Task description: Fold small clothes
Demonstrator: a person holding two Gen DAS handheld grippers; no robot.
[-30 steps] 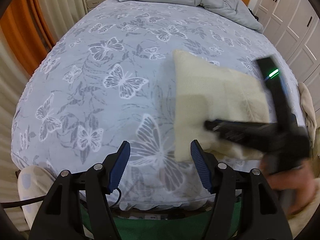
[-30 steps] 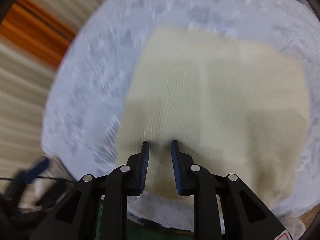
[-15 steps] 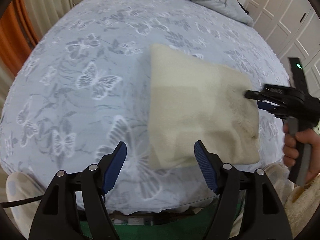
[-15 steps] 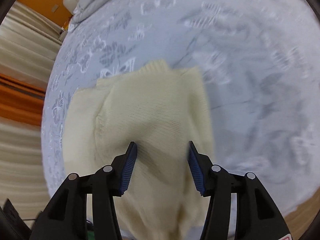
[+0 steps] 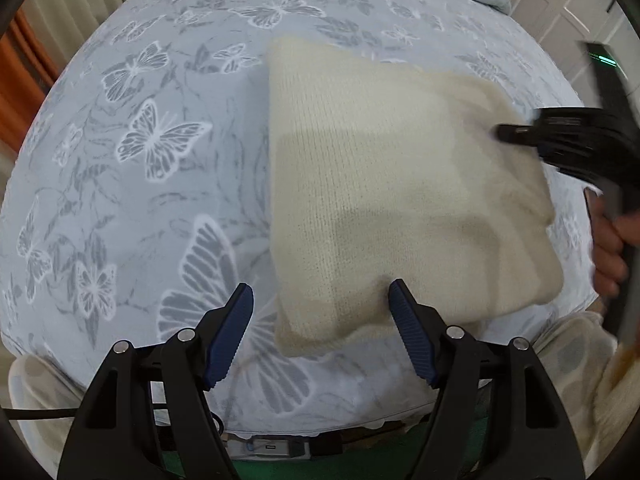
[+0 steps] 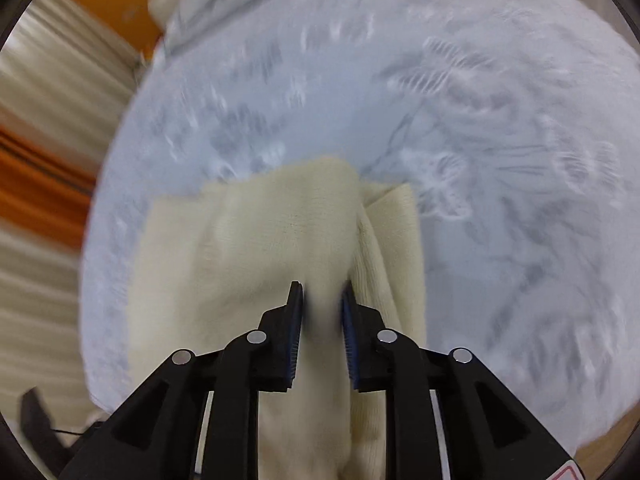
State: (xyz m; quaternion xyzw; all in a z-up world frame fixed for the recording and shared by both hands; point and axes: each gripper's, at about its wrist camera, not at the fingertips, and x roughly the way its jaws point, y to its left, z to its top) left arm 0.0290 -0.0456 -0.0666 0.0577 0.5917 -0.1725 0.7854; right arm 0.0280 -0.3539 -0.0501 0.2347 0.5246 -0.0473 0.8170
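Left wrist view: the left hand-held gripper (image 5: 321,322) hangs with its jaws spread wide and nothing between them. The cream knit garment (image 5: 400,200) lies folded on the bed (image 5: 140,160), just ahead of this gripper and to its right; its near edge reaches in between the blue pads (image 5: 412,340) without being clamped. At the garment's far right edge the right hand-held gripper (image 5: 516,133) appears as a blurred dark shape, so its fingertips are hard to make out; the person's hand (image 5: 606,248) holding it is cut off by the frame.

Right wrist view: everything is motion-smeared. The right hand-held gripper (image 6: 320,312) has its jaws drawn near together with cream knit bunched between them, gripping the garment (image 6: 248,248). The cloth drapes down past the fingers, hiding its lower part. The bed's (image 6: 500,160) butterfly print is a blur.
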